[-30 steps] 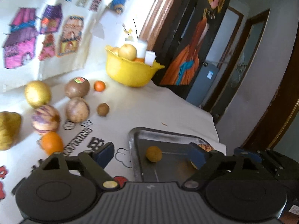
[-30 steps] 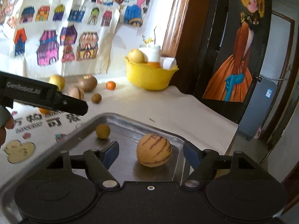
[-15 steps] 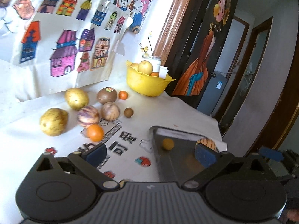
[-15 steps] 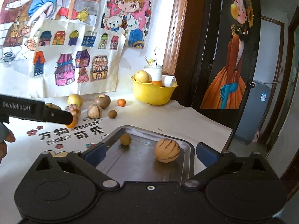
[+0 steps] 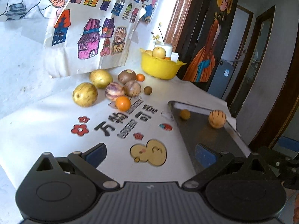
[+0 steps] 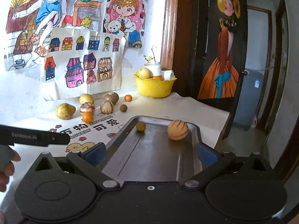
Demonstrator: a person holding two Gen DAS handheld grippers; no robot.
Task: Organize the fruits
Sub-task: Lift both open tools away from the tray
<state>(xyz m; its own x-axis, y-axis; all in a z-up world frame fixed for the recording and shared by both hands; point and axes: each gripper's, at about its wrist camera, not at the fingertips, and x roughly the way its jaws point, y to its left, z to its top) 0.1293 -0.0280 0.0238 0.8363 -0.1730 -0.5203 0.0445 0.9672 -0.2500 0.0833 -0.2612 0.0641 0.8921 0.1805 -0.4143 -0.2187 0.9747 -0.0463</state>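
Both the left gripper [image 5: 150, 154] and the right gripper [image 6: 151, 152] have their fingers spread wide with nothing between them. A striped melon [image 6: 177, 130] and a small yellow fruit [image 6: 140, 126] lie apart in the metal tray [image 6: 149, 160] at frame centre. The other fruits [image 6: 87, 107] cluster on the surface [image 6: 186, 108] at middle left, near the yellow bowl [image 6: 154, 86].

Children's coloured house drawings on paper [image 6: 84, 63] hang on the white wall; a dark painted panel of an orange-gowned figure [image 6: 222, 59] stands beside what may be a wooden doorframe [image 6: 168, 26].
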